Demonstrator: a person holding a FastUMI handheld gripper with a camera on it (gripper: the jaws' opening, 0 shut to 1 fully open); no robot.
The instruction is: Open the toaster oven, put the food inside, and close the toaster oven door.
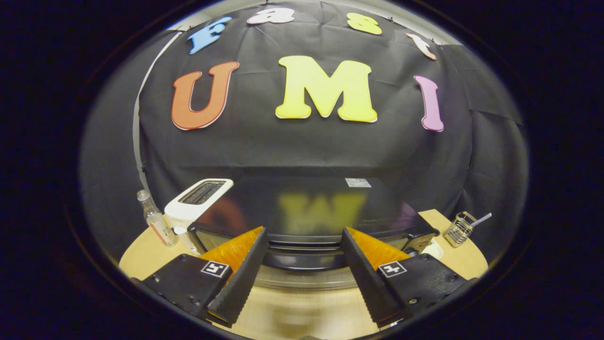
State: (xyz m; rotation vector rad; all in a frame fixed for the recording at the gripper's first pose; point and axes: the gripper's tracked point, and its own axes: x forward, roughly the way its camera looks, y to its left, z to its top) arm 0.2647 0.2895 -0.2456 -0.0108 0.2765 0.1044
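The fingers [302, 245] are spread wide apart and hold nothing. They sit low in the middle of the picture, with orange backs and black toothed pads. Between them, and just past their tips, is the oven [311, 212]. It is a dark, shiny box in the middle of the picture, and the wall shines back off its top. Its door [306, 243] looks closed. A dark bar runs across the front, right in the gap between the fingers. That is likely the handle [306, 259], though it is hard to be sure.

The oven stands on a pale wood worktop [302, 311]. To the left of the oven is a white toaster [198, 203]. A small clear bottle [155, 219] stands farther left, near the edge. At the right side of the picture is a little wire basket [460, 229]. I cannot see any food from here.

I think the job is just starting, and opening the door comes first.

A few things could go wrong. The fingers are high, near the top edge of the door, so they could close on the shiny top and slip off. If they grab only a bit of the handle, it could slide out when pulled. A hard tug could drag the whole oven along the worktop. A wide swing to the left could knock the toaster or tip the bottle.
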